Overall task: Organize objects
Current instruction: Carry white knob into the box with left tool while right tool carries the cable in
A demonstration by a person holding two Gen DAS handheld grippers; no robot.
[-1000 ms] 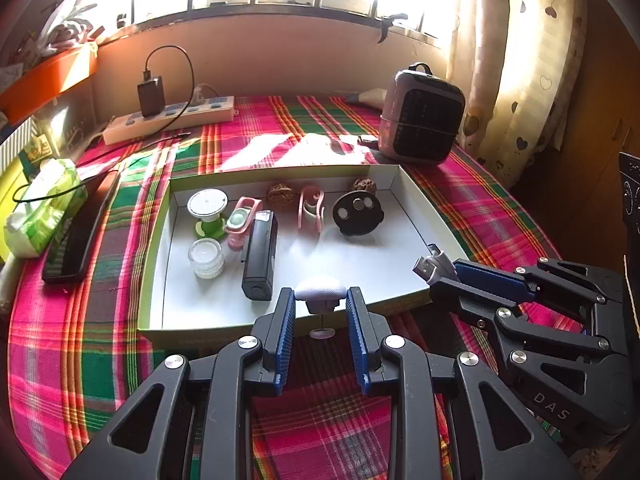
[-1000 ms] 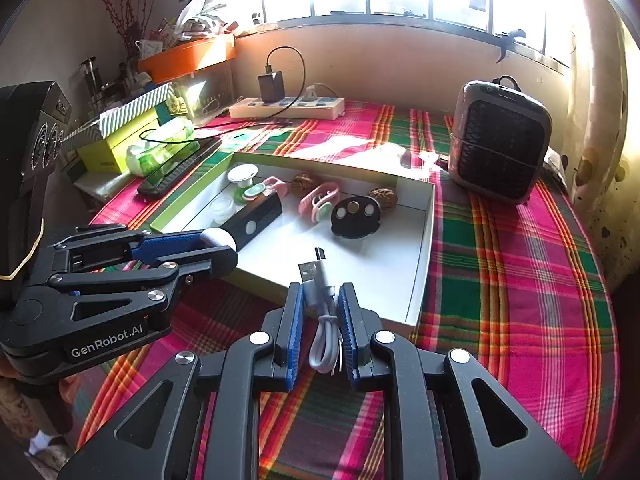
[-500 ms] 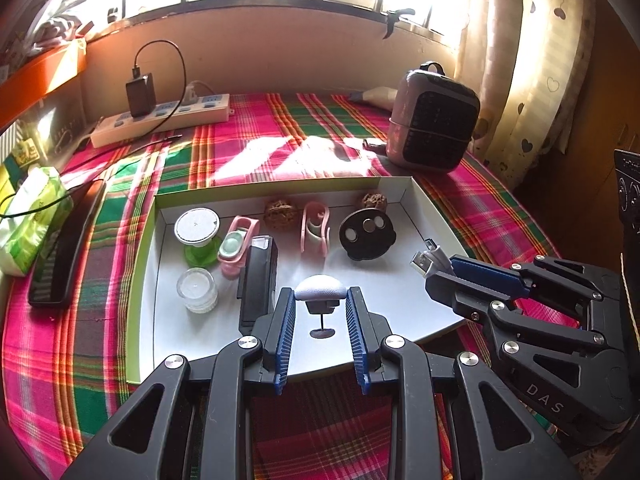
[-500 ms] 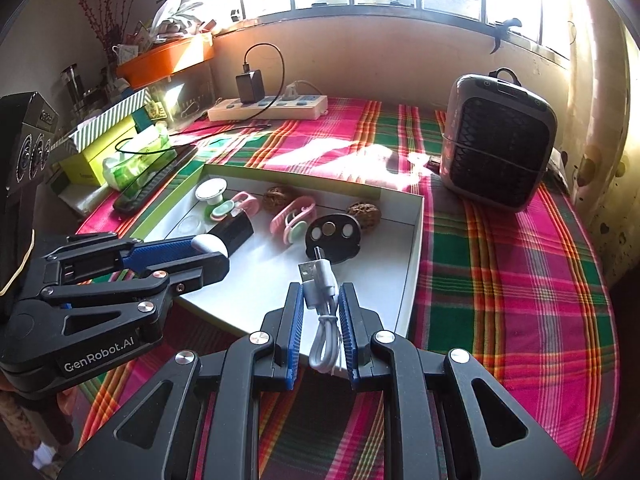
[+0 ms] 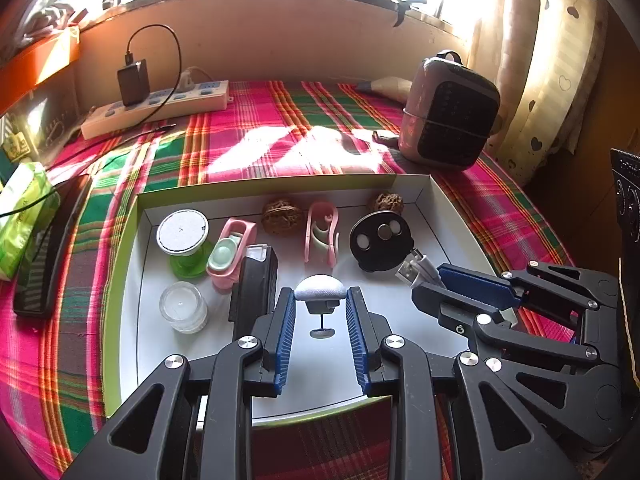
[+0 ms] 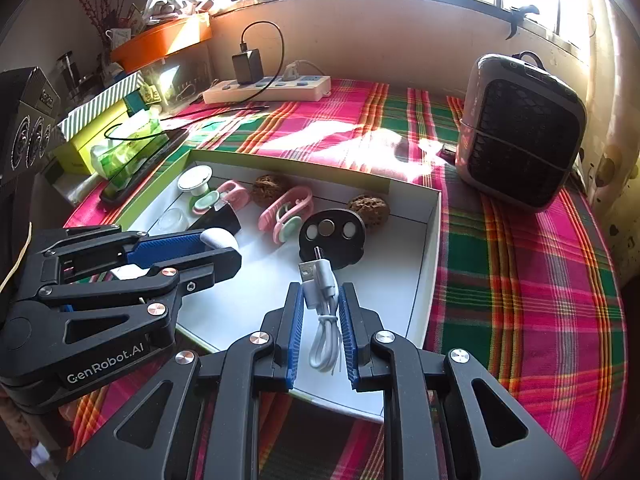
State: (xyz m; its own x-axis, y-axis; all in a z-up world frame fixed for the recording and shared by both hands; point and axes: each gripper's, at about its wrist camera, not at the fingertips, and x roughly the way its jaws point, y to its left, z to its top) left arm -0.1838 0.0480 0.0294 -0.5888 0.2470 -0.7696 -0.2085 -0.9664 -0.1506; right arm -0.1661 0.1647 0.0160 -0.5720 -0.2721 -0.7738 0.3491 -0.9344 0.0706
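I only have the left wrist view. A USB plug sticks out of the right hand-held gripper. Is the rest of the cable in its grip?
Observer: Yes. The right hand-held gripper is shut on the white cable, and the cable's folded loops hang between the fingers.
Operator: Is it over the box or the cloth?
Observer: Over the white box, toward its right wall, with the plug just short of the black disc.
Operator: How does my grip look from the side?
Observer: The left hand-held gripper pinches the white-capped piece right at its fingertips.
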